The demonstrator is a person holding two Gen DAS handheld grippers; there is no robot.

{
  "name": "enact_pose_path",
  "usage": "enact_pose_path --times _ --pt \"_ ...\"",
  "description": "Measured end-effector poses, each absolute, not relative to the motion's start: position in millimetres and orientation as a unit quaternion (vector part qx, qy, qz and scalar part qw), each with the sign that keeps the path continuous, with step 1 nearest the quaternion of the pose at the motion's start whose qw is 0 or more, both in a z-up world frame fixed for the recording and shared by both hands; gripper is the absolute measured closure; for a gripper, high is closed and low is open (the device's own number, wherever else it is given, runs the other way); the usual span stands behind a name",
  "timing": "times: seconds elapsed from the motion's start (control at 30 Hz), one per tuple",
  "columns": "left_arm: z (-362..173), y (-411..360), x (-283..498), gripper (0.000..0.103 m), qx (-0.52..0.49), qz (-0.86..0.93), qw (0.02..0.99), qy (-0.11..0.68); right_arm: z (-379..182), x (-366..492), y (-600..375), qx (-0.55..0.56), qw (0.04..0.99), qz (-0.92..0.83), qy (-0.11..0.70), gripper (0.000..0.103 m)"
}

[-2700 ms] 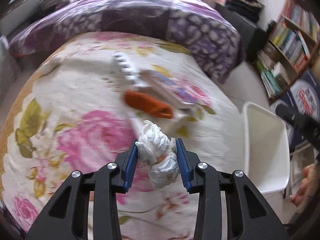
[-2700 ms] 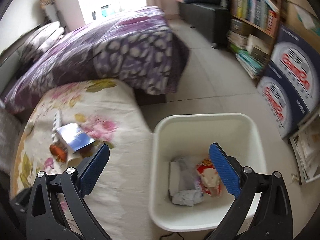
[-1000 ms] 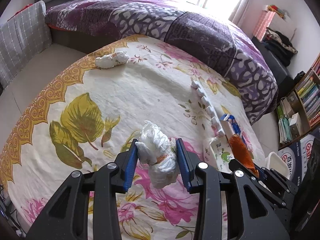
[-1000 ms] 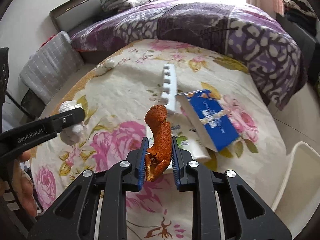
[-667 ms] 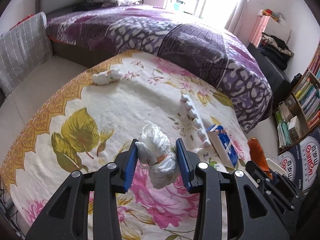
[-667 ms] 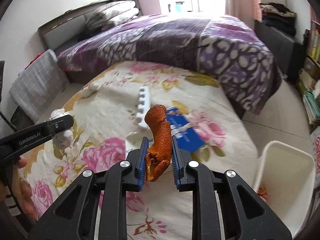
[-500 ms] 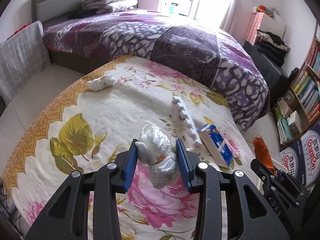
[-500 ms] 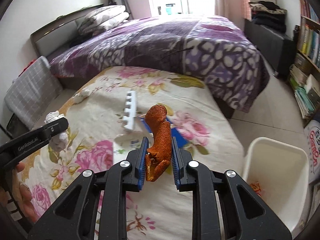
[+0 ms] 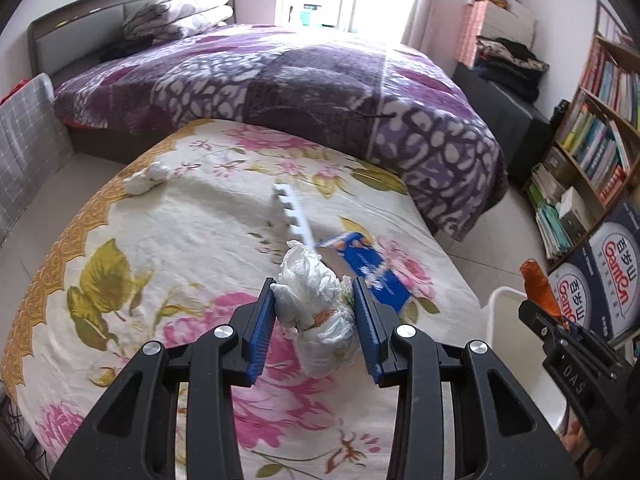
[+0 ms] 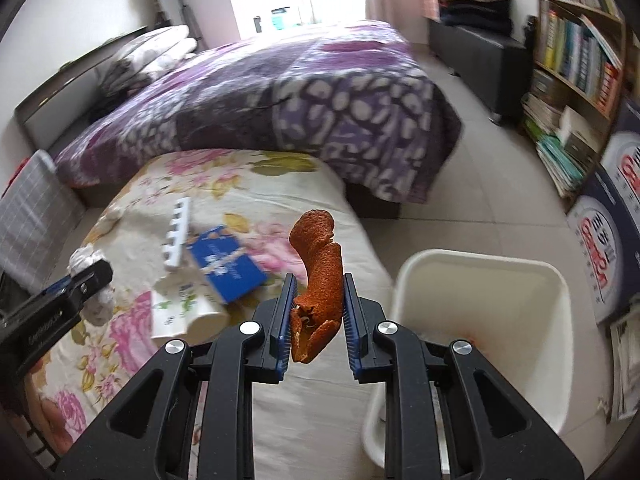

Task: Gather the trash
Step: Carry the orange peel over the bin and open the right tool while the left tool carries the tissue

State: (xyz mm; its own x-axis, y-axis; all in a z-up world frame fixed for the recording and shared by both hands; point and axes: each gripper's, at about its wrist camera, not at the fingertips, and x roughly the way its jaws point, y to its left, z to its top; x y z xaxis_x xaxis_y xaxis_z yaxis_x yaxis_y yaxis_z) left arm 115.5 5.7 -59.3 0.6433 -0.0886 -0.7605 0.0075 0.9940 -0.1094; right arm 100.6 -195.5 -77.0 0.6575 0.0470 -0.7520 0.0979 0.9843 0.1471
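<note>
From the left wrist camera, my left gripper (image 9: 314,322) pinches a crumpled white plastic wad (image 9: 314,308) above the floral bedspread (image 9: 160,232); it looks light and squashy, best held across its bulk, and its underside is hidden from me. From the right wrist camera, my right gripper (image 10: 316,316) clamps an orange peel (image 10: 318,280) beside the white bin (image 10: 520,320). I judge the peel light, curled and brittle, gripped at its lower end, while the bin's floor is mostly hidden behind the gripper.
</note>
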Motion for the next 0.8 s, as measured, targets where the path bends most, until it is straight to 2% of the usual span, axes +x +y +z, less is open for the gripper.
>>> enact_pose_path --times 0.4,0.43,0.47,0.57,0.8 --pt "-68 -54 114 0.065 -0.027 -0.079 0.897 0.433 -86 88 -273 0.120 0.885 -0.129 0.430 0.079" --pt "-69 -60 114 0.065 -0.025 -0.085 0.896 0.435 -85 86 -277 0.115 0.885 -0.138 0.430 0.075" --pt "-70 -65 114 0.065 -0.024 -0.091 0.895 0.437 -84 84 -282 0.109 0.885 -0.147 0.428 0.066" --pt "-73 -81 113 0.065 -0.022 -0.107 0.890 0.442 -82 77 -296 0.104 0.884 -0.171 0.422 0.050" --pt "-78 -117 106 0.065 -0.017 -0.151 0.878 0.453 -78 63 -331 0.123 0.879 -0.207 0.413 0.035"
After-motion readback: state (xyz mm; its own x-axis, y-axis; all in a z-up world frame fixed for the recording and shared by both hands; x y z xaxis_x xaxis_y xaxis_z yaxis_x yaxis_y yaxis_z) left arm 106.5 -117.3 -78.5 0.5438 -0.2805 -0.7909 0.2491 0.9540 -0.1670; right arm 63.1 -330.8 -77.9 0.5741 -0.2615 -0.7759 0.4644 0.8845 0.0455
